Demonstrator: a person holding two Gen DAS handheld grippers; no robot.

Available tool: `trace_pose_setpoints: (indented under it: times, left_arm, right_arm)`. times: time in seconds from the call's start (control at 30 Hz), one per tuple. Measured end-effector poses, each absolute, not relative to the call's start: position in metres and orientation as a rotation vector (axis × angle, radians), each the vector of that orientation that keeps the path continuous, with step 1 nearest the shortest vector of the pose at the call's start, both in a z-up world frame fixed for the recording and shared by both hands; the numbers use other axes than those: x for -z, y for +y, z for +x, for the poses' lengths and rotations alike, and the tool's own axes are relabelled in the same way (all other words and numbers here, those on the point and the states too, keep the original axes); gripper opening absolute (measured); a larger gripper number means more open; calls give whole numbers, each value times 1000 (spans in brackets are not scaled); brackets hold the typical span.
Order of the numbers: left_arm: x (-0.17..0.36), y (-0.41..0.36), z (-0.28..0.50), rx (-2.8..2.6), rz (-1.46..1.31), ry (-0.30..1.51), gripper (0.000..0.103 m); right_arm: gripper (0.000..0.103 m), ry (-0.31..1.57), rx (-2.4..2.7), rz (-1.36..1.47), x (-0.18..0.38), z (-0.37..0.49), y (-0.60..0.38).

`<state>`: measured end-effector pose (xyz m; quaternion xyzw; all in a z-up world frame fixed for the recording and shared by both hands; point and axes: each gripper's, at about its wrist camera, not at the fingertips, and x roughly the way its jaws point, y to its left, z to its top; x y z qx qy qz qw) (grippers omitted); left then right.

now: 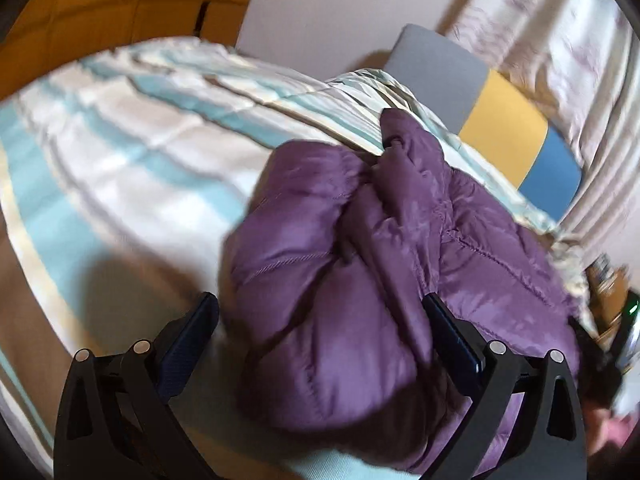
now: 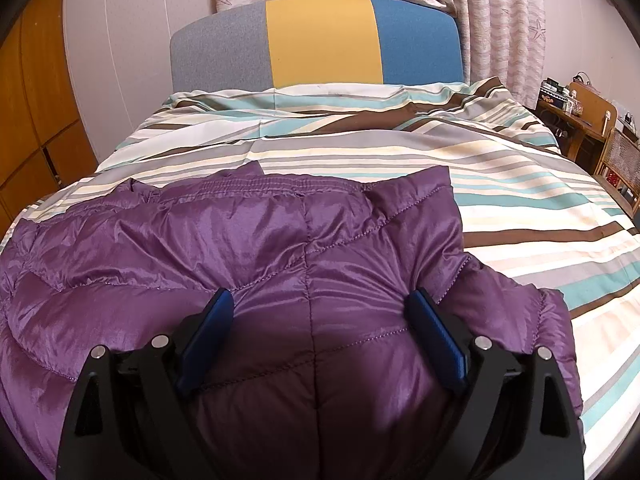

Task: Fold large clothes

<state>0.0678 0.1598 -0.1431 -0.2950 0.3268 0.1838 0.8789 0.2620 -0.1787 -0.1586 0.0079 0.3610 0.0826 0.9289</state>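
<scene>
Both your hand-held grippers, left hand-held gripper [image 1: 318,310] and right hand-held gripper [image 2: 320,312], are wide open holding nothing, so pinch the purple jacket [image 2: 260,240] at its hem before folding across the bed [image 2: 520,200].

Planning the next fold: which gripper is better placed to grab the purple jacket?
Probably left. The left gripper already has a jacket fold between open fingers; the right gripper faces flat fabric.

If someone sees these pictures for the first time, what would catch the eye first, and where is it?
First the shiny purple quilted jacket, spread on the near part of the bed and filling the foreground of both views. Next the striped bedcover under it, in teal, brown, grey and cream. Then the headboard at the far end, in grey, yellow and blue blocks, with pale curtains behind.
</scene>
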Motion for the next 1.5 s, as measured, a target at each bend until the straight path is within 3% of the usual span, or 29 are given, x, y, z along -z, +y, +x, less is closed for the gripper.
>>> trace_pose_setpoints:
  times: [0.5, 0.67, 0.83, 0.97, 1.07, 1.13, 1.2, 1.5]
  left_arm:
    - [142, 119, 47, -84, -791, 683, 98]
    - [150, 148, 69, -183, -942, 604, 74]
    - [152, 147, 86, -200, -911, 602, 56]
    - [153, 143, 83, -188, -875, 585, 55]
    - [153, 143, 82, -183, -879, 564, 55]
    - [155, 145, 79, -178, -885, 551, 55]
    - [155, 148, 77, -163, -910, 535, 56]
    - [153, 150, 81, -232, -956, 494, 62]
  right_arm:
    - [91, 738, -172, 28, 157, 260, -181]
    - [91, 737, -172, 27, 157, 260, -181]
    - [91, 700, -227, 28, 149, 241, -181]
    - [84, 620, -350, -16, 131, 197, -175]
    - [71, 599, -439, -33, 123, 163, -168]
    - [56, 610, -503, -47, 123, 146, -161]
    - [50, 636, -553, -73, 129, 136, -153]
    - [48, 744, -524, -227, 165, 146, -124]
